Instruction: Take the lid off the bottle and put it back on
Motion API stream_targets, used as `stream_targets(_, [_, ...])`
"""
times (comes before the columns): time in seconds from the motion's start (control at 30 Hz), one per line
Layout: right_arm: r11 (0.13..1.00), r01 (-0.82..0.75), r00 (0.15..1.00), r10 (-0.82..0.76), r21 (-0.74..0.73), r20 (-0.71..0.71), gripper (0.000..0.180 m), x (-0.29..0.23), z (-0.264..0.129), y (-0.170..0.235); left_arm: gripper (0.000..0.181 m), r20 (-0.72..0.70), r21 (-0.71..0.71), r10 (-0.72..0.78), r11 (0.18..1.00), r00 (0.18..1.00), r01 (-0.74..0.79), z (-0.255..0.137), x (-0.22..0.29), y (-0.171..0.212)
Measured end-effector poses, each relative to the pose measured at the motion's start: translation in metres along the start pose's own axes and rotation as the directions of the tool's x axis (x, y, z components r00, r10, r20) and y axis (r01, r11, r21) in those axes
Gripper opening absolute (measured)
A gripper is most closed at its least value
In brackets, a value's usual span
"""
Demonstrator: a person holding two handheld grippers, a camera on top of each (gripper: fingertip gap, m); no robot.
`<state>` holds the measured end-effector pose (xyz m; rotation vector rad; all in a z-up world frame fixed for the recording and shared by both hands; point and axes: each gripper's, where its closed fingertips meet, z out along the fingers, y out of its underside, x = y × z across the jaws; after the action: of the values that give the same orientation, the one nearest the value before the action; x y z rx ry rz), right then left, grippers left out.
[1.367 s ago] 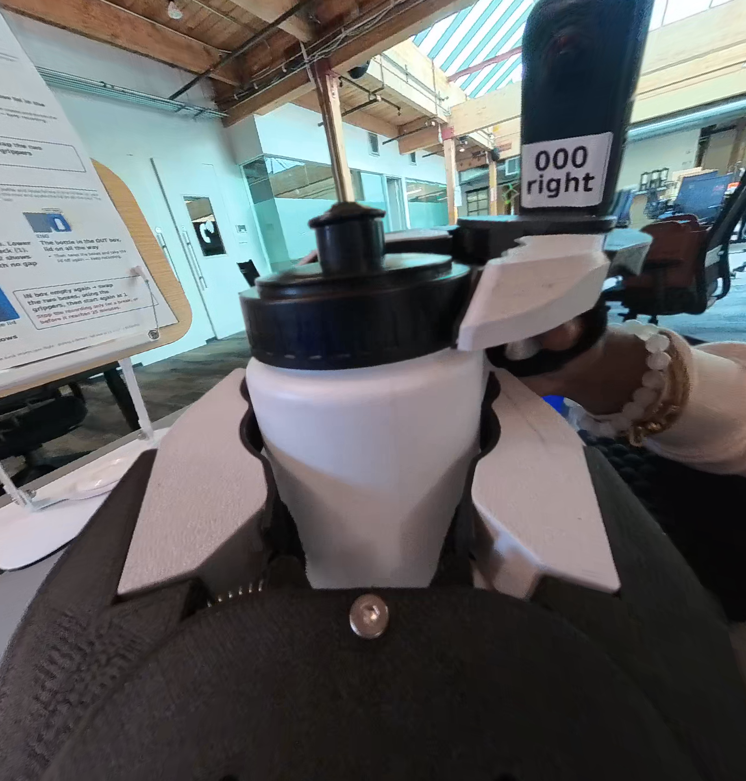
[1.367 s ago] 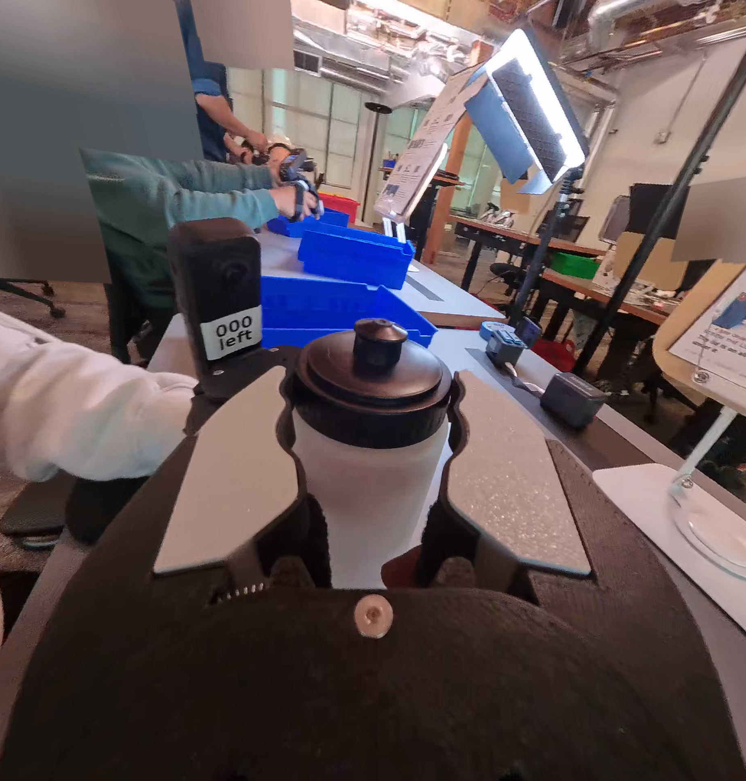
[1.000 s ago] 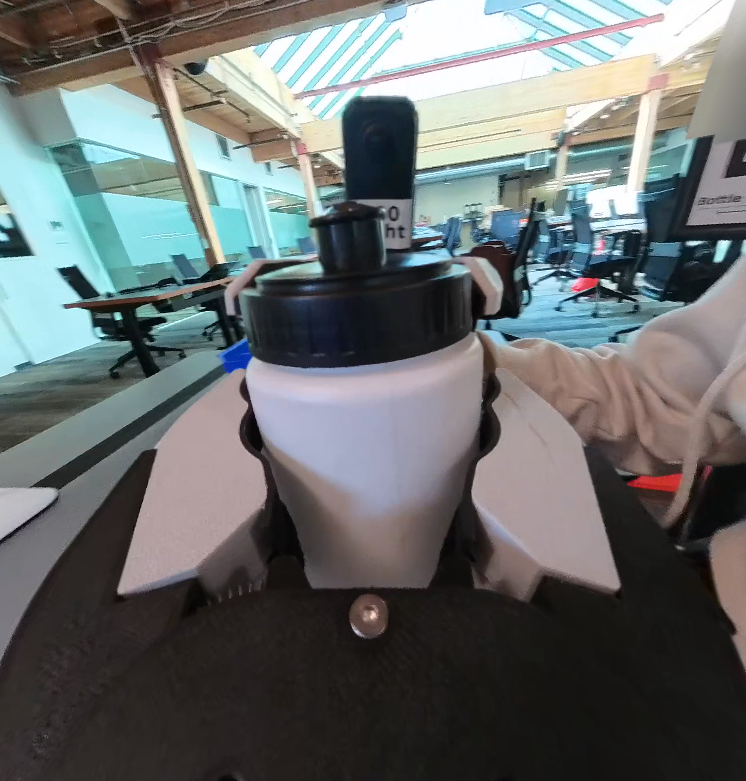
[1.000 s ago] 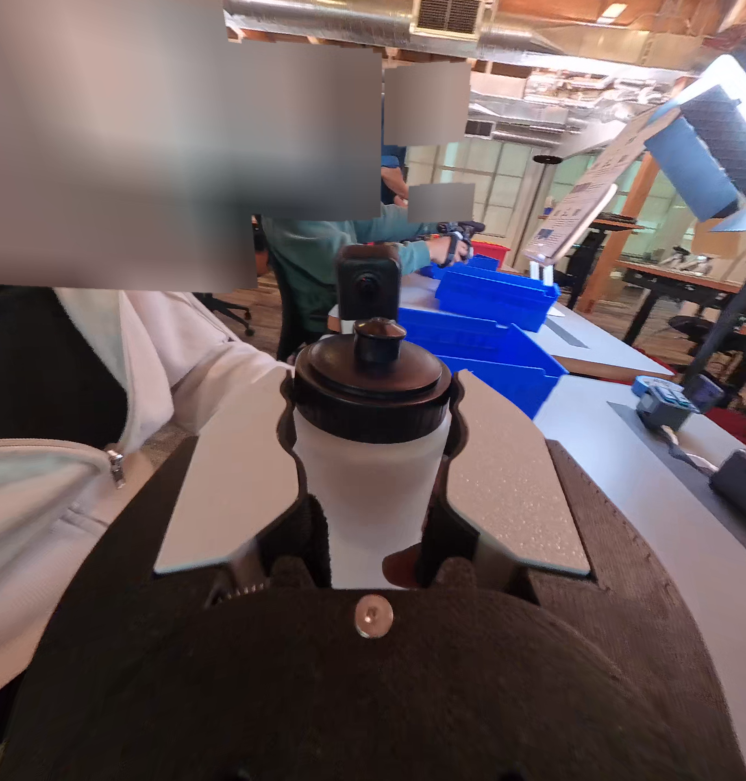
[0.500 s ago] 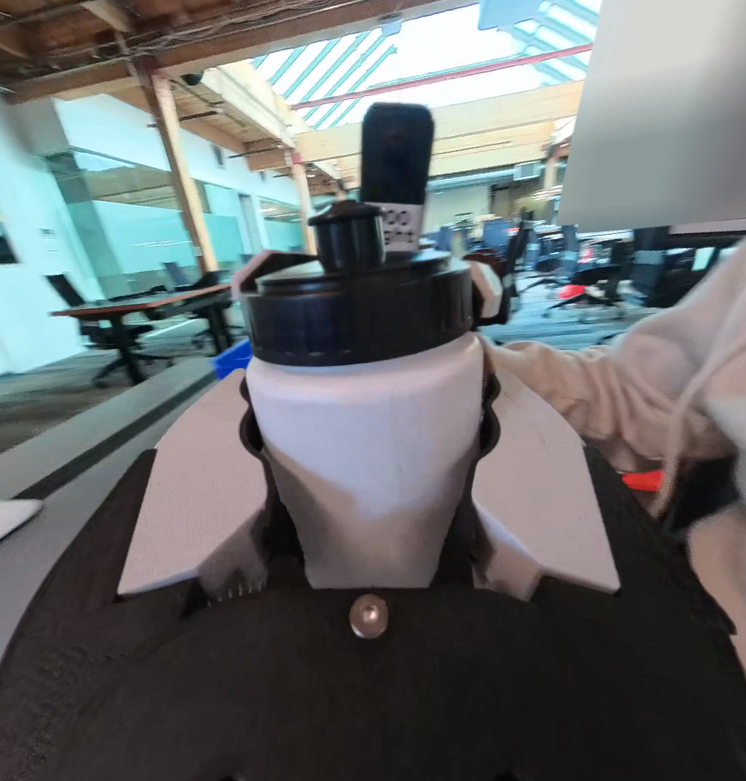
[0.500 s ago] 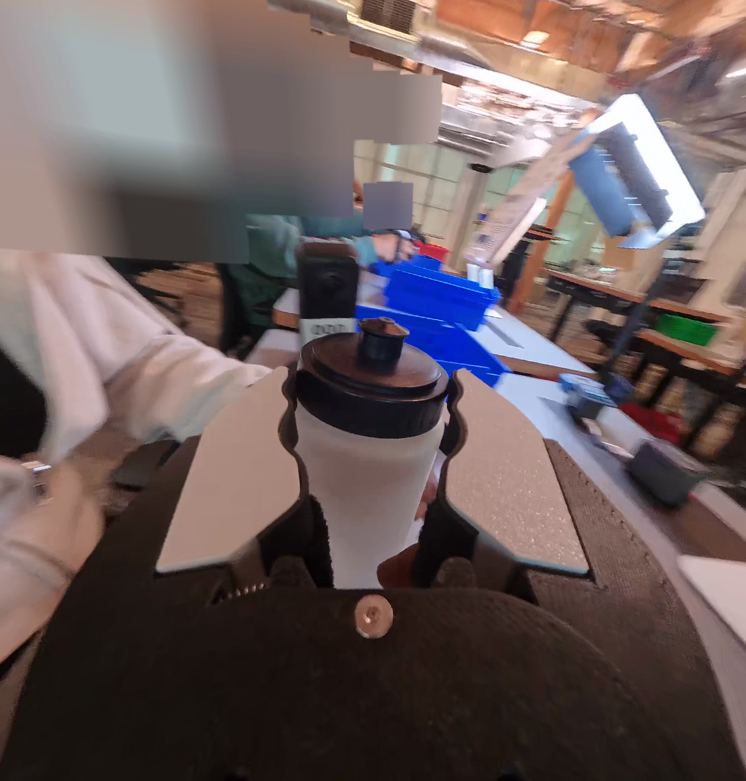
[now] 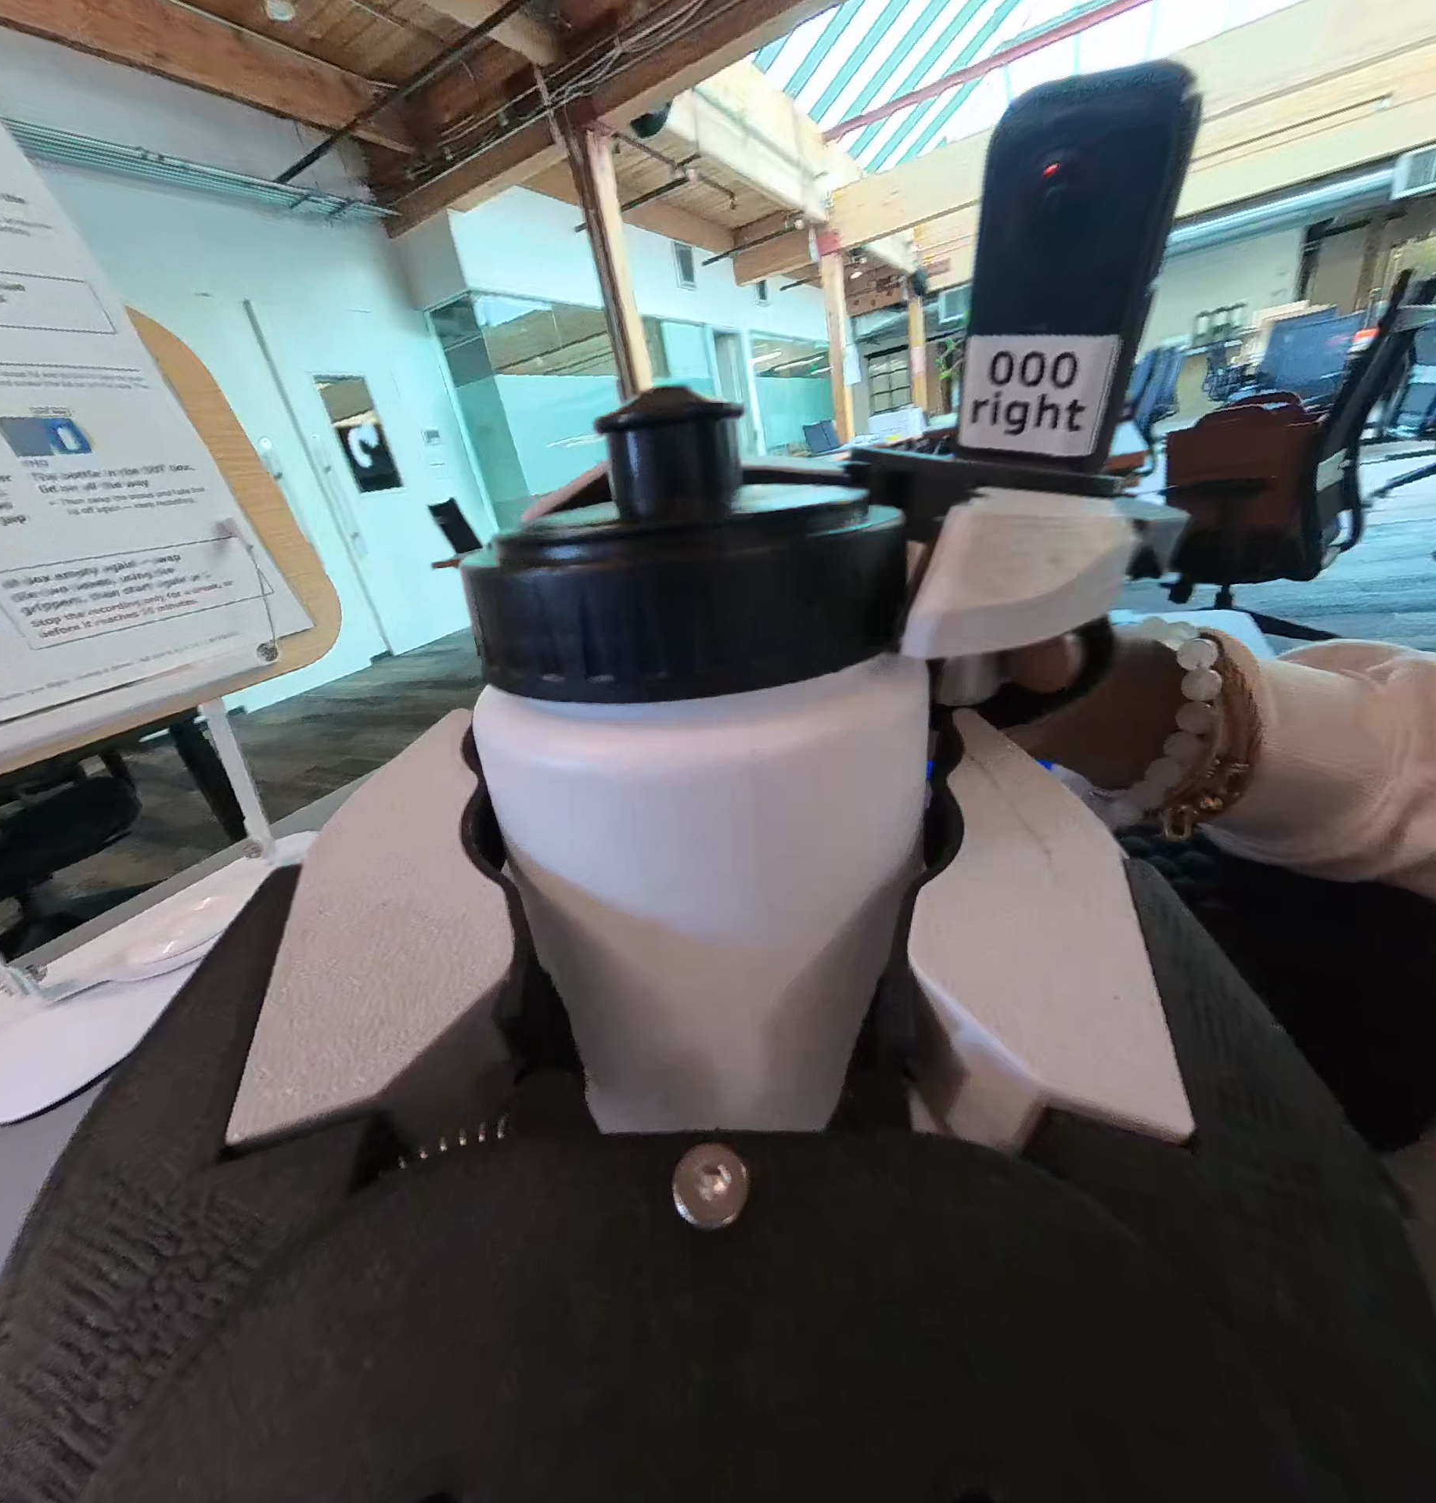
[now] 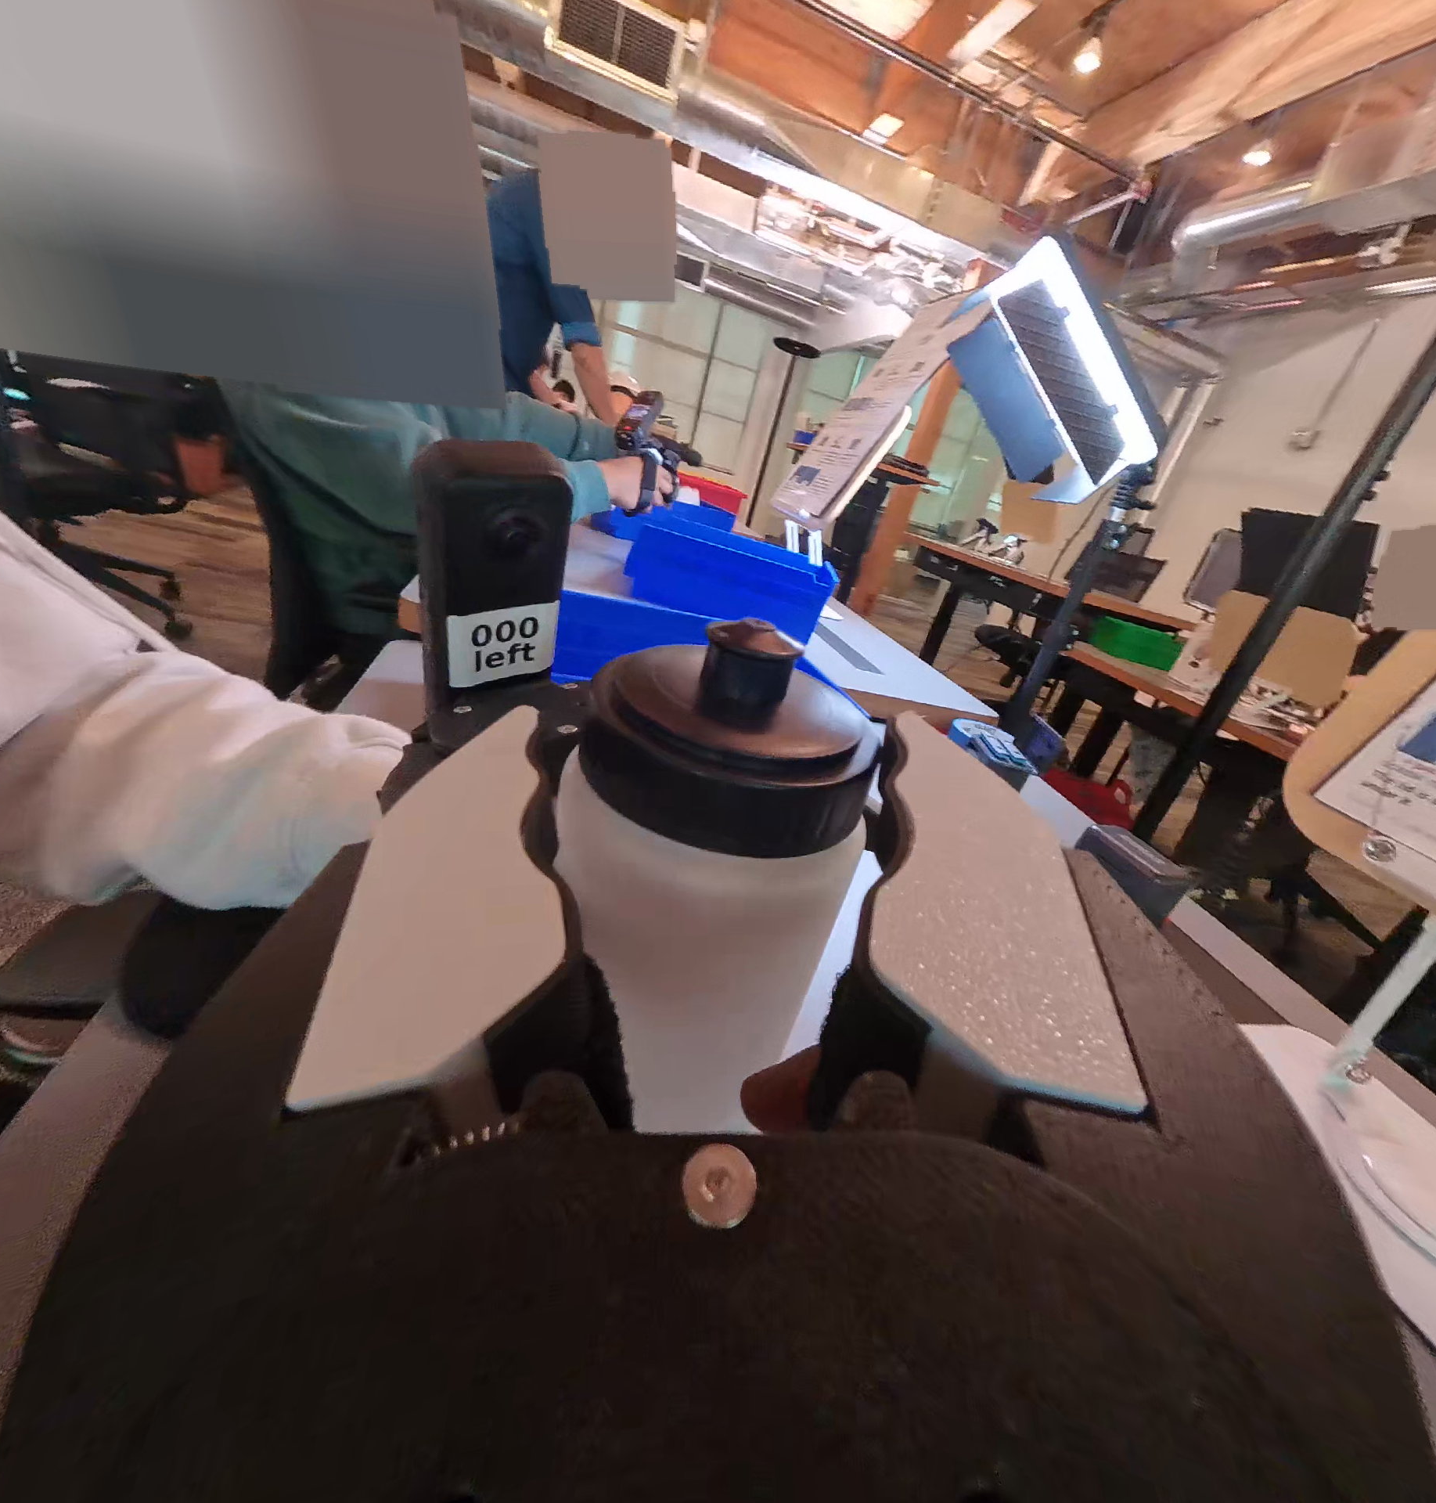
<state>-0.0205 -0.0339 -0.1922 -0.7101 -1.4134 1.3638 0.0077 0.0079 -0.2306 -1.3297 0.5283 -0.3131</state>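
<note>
We find the left gripper [image 7: 702, 862] with its fingers clamped on the white bottle [image 7: 702, 854], holding the body upright above the desk [image 8: 926, 675], we judge so it cannot turn. The right gripper [image 8: 718, 838] has its fingers closed round the black lid [image 8: 726, 764], placed to twist it. Against half a second earlier, the lid is still seated; both grippers have swung round the bottle, and the instruction board [image 7: 88, 455] is back in view.
</note>
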Motion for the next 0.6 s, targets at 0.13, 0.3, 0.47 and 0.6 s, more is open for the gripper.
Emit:
stream_targets(0.13, [0.999,-0.046,0.992,0.045,0.003,0.120,0.070,-0.013,-0.008,-0.005,0.102,-0.241,0.027,-0.083,0.995,0.967,0.093,-0.004,0.030,-0.005])
stream_targets(0.3, [0.982,-0.187,0.907,0.166,0.016,0.388,0.070,-0.044,-0.020,-0.016,0.102,-0.551,-0.001,-0.178,0.977,0.815,0.213,-0.020,0.073,-0.016])
stream_targets(0.47, [0.989,-0.137,0.956,0.119,0.050,0.268,0.073,-0.026,-0.018,-0.014,0.102,-0.313,0.016,-0.105,0.993,0.944,0.116,-0.005,0.043,-0.007])
stream_targets(0.6, [0.985,-0.112,0.992,0.104,0.130,0.071,0.086,0.003,-0.015,-0.018,0.102,-0.050,-0.005,-0.069,0.998,0.996,0.068,0.001,0.005,0.001])
